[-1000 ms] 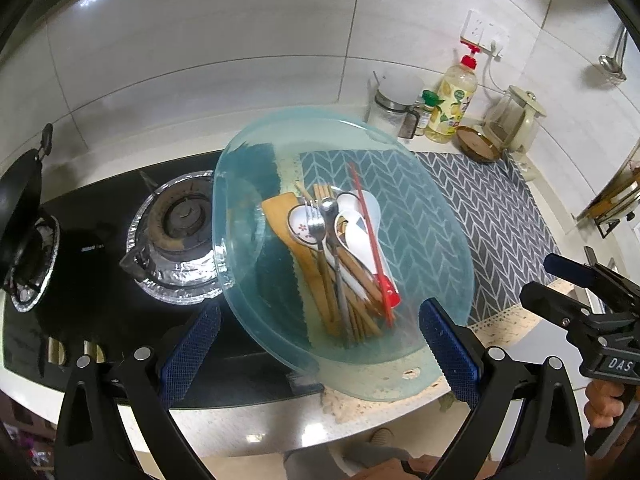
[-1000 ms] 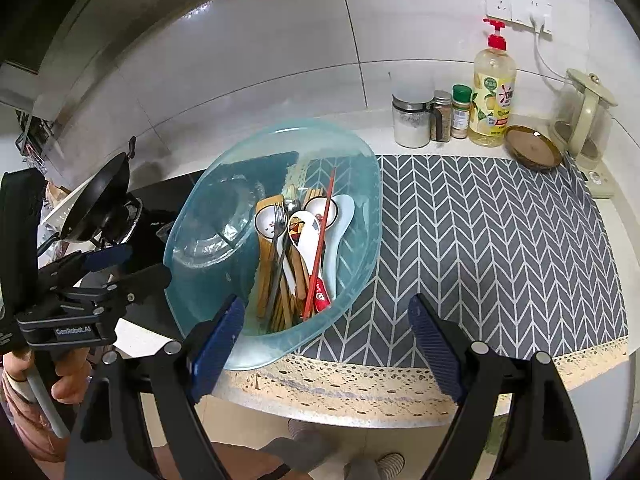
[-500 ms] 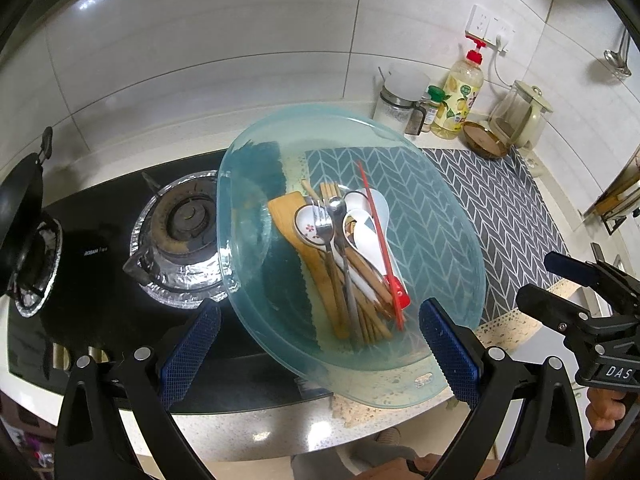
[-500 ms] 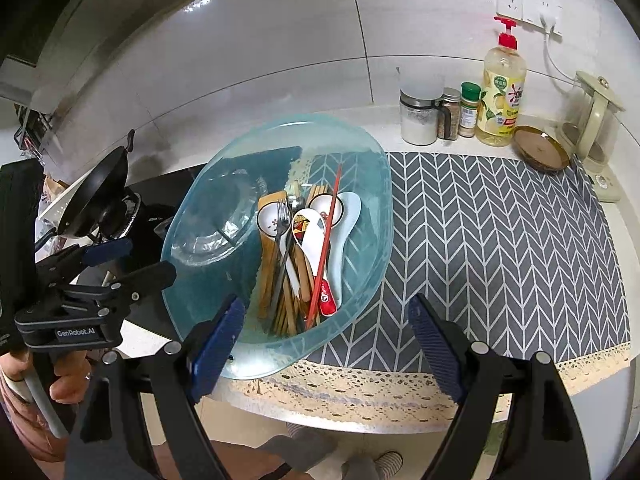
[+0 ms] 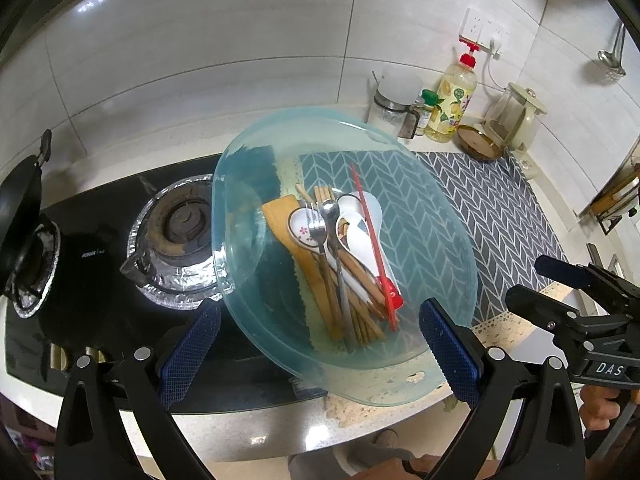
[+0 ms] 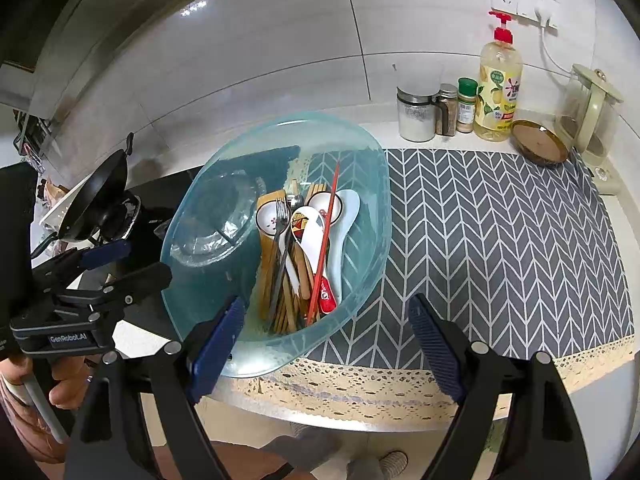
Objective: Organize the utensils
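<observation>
A clear blue glass bowl (image 5: 420, 208) stands at the counter's front, half on the mat and half over the stove edge; it also shows in the right wrist view (image 6: 372, 184). It holds a pile of utensils: a wooden spatula (image 5: 296, 244), a fork (image 5: 318, 228), a metal spoon (image 5: 330, 210), white ceramic spoons (image 6: 344, 232), wooden chopsticks (image 5: 360, 320) and red chopsticks (image 5: 374, 240). My left gripper (image 5: 320, 354) is open, hovering before the bowl's near rim. My right gripper (image 6: 324, 348) is open, also just short of the bowl's near rim.
A gas stove (image 5: 176, 220) with a black pan (image 5: 20, 200) lies to the left. A grey chevron mat (image 6: 500, 240) covers the counter to the right. Jars (image 6: 416, 112), a soap bottle (image 6: 498, 80), a brown dish (image 6: 538, 144) and a kettle (image 6: 588, 108) line the back wall.
Both grippers have drifted slightly, so the bowl sits a little further right in each view. Nothing was grasped and the utensils have not moved.
</observation>
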### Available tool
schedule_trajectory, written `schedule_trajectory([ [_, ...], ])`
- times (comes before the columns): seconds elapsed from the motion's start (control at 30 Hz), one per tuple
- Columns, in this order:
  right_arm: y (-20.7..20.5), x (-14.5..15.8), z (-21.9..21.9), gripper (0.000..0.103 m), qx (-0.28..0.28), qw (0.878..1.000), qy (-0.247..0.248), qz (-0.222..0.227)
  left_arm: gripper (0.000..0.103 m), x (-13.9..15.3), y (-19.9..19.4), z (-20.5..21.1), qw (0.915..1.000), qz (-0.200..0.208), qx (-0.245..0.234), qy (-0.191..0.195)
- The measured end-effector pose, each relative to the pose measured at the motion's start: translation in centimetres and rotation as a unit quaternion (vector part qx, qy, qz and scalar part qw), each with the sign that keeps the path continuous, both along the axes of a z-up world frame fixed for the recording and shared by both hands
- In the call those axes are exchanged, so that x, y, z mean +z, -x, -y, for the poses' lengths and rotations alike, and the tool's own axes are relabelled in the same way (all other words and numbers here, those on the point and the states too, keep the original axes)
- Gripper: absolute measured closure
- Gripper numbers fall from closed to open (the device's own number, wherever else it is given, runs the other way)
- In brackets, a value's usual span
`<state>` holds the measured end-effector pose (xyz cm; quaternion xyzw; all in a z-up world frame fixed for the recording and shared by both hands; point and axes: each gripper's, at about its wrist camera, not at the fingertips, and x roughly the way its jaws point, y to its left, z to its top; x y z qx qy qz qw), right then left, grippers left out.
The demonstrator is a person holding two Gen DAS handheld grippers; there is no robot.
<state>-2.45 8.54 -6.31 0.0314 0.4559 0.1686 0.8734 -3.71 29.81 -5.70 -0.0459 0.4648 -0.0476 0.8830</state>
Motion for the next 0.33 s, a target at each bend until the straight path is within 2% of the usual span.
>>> schedule_trajectory([
  [0.33,0.21,-0.01,-0.13,0.021,-0.001,1.0,-0.001,0.001,0.004,-0.03,-0.12,-0.2,0.9998,-0.017,-0.003,0.004],
])
